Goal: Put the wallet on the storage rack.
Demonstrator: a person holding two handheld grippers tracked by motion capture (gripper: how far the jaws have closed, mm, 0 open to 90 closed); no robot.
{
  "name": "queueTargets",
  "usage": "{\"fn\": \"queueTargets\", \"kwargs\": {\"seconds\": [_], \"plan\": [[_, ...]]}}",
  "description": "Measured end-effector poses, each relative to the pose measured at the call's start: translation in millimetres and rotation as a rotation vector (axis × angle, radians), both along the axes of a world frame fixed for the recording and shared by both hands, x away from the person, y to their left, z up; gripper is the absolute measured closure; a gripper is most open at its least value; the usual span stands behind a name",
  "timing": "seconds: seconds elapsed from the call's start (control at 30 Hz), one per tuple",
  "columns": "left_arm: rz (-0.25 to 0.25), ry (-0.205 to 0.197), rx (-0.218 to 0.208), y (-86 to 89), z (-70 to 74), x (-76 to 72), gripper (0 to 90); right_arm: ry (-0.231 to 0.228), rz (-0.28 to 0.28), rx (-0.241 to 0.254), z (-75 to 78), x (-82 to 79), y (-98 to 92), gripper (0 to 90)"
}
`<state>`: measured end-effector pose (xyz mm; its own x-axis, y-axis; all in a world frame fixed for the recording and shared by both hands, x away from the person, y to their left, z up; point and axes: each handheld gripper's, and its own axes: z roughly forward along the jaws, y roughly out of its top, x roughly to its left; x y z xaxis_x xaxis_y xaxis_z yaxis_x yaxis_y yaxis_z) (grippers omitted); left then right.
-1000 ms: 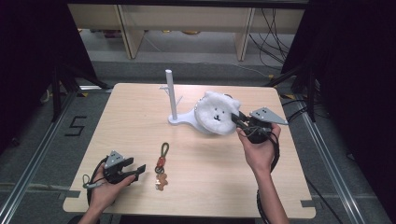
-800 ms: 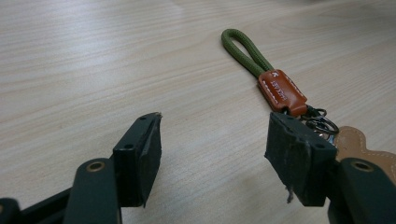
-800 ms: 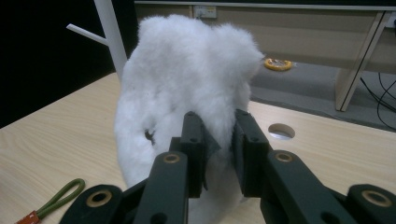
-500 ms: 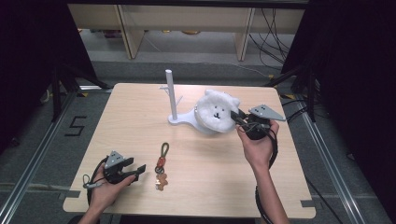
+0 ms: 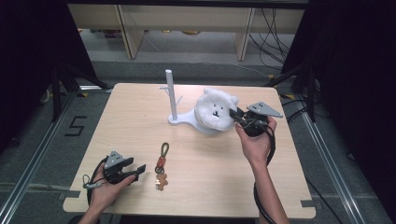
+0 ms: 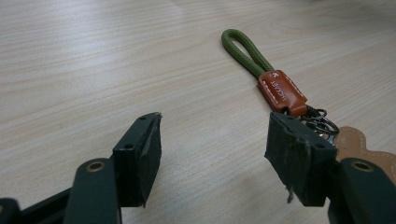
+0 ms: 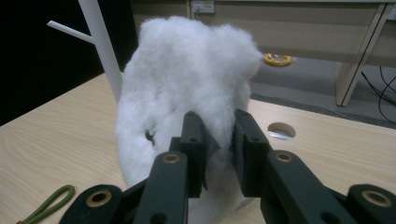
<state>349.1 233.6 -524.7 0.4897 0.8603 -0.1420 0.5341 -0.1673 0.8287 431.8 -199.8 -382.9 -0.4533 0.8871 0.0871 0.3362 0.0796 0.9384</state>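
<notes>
A fluffy white bear-face plush [image 5: 215,111] is held up just right of the white stand [image 5: 173,103], over the stand's base. My right gripper [image 5: 239,116] is shut on the plush's right edge; in the right gripper view its jaws pinch the white fur [image 7: 187,88] between them at the gripper [image 7: 218,140]. A keychain [image 5: 161,164] with a green cord loop, an orange leather tab and a tan charm lies on the table. My left gripper [image 5: 138,171] rests open just left of it; in the left gripper view the gripper [image 6: 212,149] has nothing between its jaws and the keychain [image 6: 275,84] lies ahead to the right.
The light wooden table [image 5: 126,116] stands over a grey floor. The stand has a thin side peg [image 7: 65,29] partway up its post. A round hole [image 7: 281,130] is in the tabletop behind the plush. Shelf legs and cables lie beyond the far edge.
The right gripper has lifted the plush slightly and shifted it a little; the bear face now stands more upright. The left gripper has stayed in place.
</notes>
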Motion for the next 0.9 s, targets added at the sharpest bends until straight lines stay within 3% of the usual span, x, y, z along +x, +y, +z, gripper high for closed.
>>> {"fn": "queueTargets", "kwargs": {"seconds": [0.03, 0.1, 0.27, 0.37, 0.57, 0.63, 0.73, 0.77, 0.8, 0.87, 0.9], "plan": [[0.0, 0.0, 0.0, 0.0, 0.0, 0.0, 35.2, 0.014, -0.006, 0.004, 0.3, -0.2, 0.9, 76.9], [-0.006, 0.0, -0.005, 0.2, -0.4, 0.5, 35.2, -0.007, 0.003, -0.015, -0.8, 2.7, -0.2, 76.9], [-0.006, -0.001, -0.004, 0.1, -0.4, 0.4, 35.2, 0.022, -0.012, 0.01, -2.3, 4.8, 3.2, 76.9], [-0.006, -0.001, -0.006, 0.1, -0.4, 0.4, 35.2, -0.002, -0.003, -0.016, -3.6, 8.8, 1.6, 76.9], [-0.002, -0.002, -0.005, 0.0, -0.4, 0.3, 35.2, 0.035, -0.019, 0.009, -5.8, 13.1, 3.2, 76.9], [-0.002, -0.001, -0.003, 0.0, -0.3, 0.3, 35.2, 0.014, -0.017, 0.0, -6.9, 16.9, 2.7, 76.9], [-0.001, -0.004, -0.003, -0.3, -0.3, 0.1, 35.2, 0.021, -0.025, 0.006, -5.9, 19.6, 4.5, 76.9], [-0.001, -0.004, -0.003, -0.3, -0.3, 0.1, 35.2, 0.011, -0.01, -0.018, -5.3, 22.2, 3.1, 76.9], [0.002, -0.002, -0.003, -0.7, -0.2, -0.2, 35.3, 0.018, -0.014, 0.001, -5.4, 22.4, 4.3, 76.9], [0.002, -0.002, -0.002, -0.7, -0.1, -0.1, 35.2, 0.001, -0.004, -0.021, -6.0, 26.6, 4.6, 76.9], [0.002, -0.002, -0.003, -0.8, -0.2, -0.2, 35.2, 0.015, -0.019, -0.011, -6.2, 27.0, 5.8, 76.9]]}}
